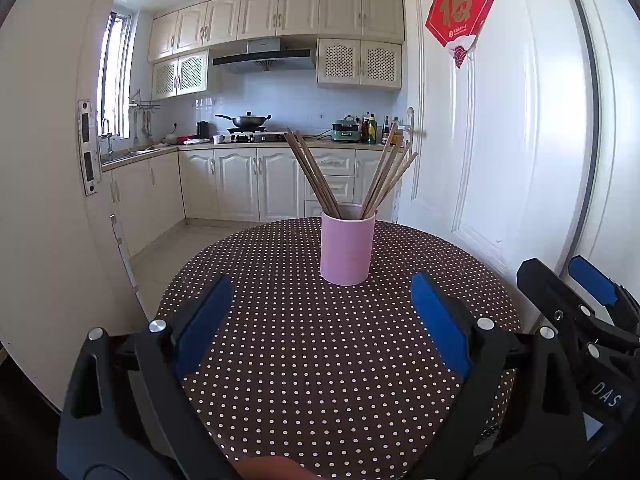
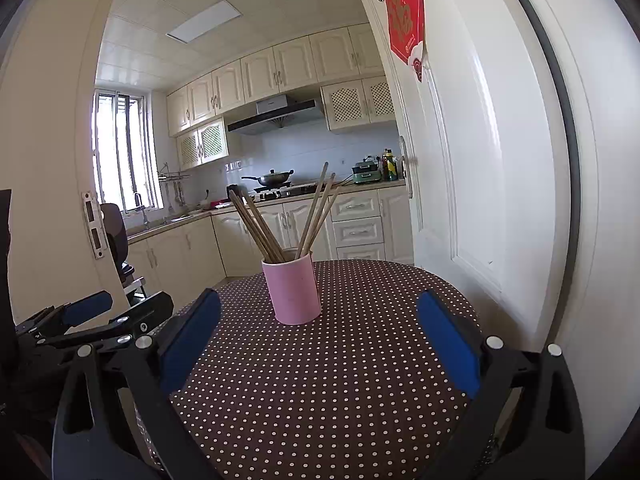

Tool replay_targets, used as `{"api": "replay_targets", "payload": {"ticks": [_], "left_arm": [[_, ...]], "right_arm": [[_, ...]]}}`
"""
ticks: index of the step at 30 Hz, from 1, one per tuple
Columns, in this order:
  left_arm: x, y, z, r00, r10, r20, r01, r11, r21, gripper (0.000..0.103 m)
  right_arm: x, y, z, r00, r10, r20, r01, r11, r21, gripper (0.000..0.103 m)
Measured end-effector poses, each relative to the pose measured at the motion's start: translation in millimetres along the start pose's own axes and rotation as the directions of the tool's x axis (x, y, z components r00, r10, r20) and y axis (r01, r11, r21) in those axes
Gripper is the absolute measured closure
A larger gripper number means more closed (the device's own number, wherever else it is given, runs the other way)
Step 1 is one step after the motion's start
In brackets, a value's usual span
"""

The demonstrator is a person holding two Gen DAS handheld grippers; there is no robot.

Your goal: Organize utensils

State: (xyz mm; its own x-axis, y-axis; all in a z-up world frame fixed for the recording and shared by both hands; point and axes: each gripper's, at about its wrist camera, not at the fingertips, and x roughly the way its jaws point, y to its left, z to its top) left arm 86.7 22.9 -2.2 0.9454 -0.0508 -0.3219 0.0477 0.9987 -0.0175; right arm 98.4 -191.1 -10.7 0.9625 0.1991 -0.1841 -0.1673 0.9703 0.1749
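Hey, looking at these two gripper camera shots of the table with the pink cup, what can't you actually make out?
- Lower ends of the chopsticks: hidden inside the pink cup, both views.
- Exact chopstick count: the sticks overlap.
- Near edge of the table: covered by the left gripper and right gripper.
- Bottle labels on the counter: too small.

Upper right of the left wrist view, we read a gold "福" on the red diamond hanging [image 1: 460, 6] on the white door [image 1: 520, 120]; its smaller print blurs. At lower right, white letters "DAS" sit on the right gripper [image 1: 576, 284]. In the right wrist view that hanging turns edge-on, unreadable.
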Motion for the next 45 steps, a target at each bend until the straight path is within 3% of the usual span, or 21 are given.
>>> {"api": "replay_targets", "payload": {"ticks": [45], "left_arm": [[-0.5,1.9,0.1,1.000,-0.002,-0.004,0.002,1.000,-0.001,0.014]], "right_arm": [[0.8,-3.0,-0.5,1.000,0.020,-0.015,-0.020,1.000,0.020,0.008]]}}
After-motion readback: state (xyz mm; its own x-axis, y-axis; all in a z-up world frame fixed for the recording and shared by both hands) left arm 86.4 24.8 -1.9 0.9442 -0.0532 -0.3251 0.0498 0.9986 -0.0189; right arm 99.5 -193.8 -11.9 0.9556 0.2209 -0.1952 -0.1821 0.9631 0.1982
